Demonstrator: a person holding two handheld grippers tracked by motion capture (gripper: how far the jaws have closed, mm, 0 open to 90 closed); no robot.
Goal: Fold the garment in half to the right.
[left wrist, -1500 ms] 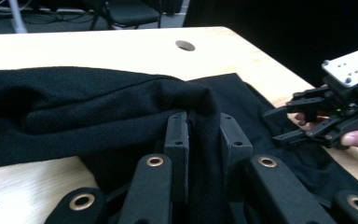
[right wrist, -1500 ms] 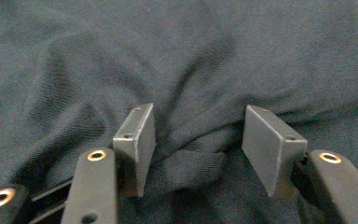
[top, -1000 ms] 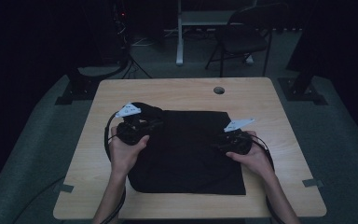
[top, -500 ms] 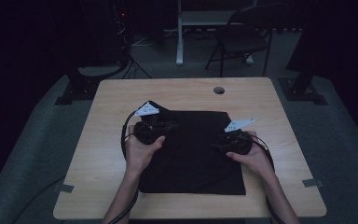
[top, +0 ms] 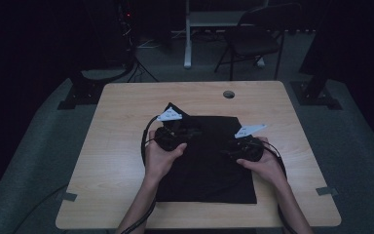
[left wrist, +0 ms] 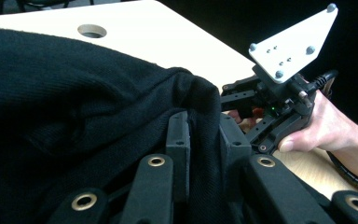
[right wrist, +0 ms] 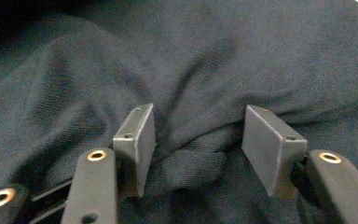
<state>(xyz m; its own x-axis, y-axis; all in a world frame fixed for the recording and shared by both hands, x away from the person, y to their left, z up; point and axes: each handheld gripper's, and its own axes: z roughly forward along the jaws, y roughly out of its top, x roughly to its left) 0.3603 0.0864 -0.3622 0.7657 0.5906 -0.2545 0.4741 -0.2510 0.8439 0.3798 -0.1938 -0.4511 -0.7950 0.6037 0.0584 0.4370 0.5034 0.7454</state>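
A black cloth (top: pixel 209 161) lies spread on the wooden worktop (top: pixel 121 146), covering its middle and near part, and both grippers work on it. Taking the cloth as the landmark: the left gripper (top: pixel 173 134) sits at its far left corner, the right gripper (top: pixel 241 146) over its right half, near the right edge.

In the left gripper view, a raised fold of the cloth (left wrist: pixel 98 121) runs straight down between the two black jaws, which stand narrow and pinch the fabric from both sides. The cloth bunches into a ridge just above the pads and drapes away to the left of them. Beyond that ridge the other gripper (left wrist: pixel 265 112) shows with its grey three-cornered plate, held in a hand (left wrist: pixel 326 128) resting at the cloth's edge.

In the right gripper view, the jaws stand partly apart over the cloth (right wrist: pixel 191 70). A small rolled wrinkle of fabric lies between them, low down and closer to the left pad; the right pad stands clear of it, so nothing is clamped.

A round cable hole (top: pixel 229 94) opens in the worktop beyond the cloth's far edge; I cannot tell what is in it.
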